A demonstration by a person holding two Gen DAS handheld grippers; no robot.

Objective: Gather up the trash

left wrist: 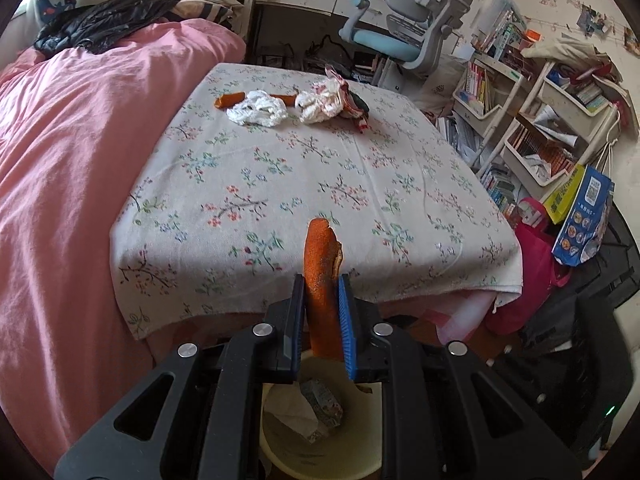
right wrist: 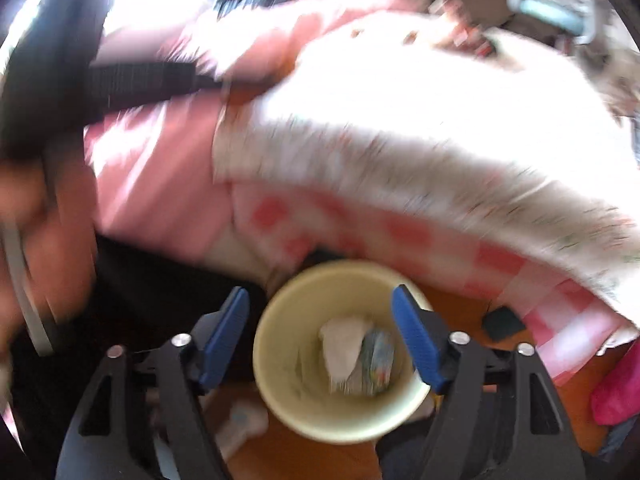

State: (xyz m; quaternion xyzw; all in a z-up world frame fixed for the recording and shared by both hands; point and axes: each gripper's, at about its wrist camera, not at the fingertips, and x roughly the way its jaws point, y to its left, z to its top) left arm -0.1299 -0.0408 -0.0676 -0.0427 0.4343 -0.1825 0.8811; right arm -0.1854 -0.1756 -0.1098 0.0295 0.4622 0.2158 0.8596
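My left gripper [left wrist: 322,280] is shut on an orange peel [left wrist: 319,276] and holds it upright over a cream bin [left wrist: 276,444] that sits on the floor below the table's near edge. The bin holds a tissue and a wrapper [left wrist: 320,408]. On the far part of the floral tablecloth [left wrist: 304,168] lie two crumpled white tissues [left wrist: 258,114], more orange peel [left wrist: 229,100] and a wrapper [left wrist: 354,106]. My right gripper [right wrist: 320,300] is open and empty above the same bin [right wrist: 280,360]; this view is blurred by motion.
A pink bed [left wrist: 68,152] lies along the table's left side. A grey and blue chair [left wrist: 404,32] stands behind the table. White shelves with books [left wrist: 532,120] and bags [left wrist: 580,216] crowd the right. The floor around the bin is brown wood [right wrist: 472,308].
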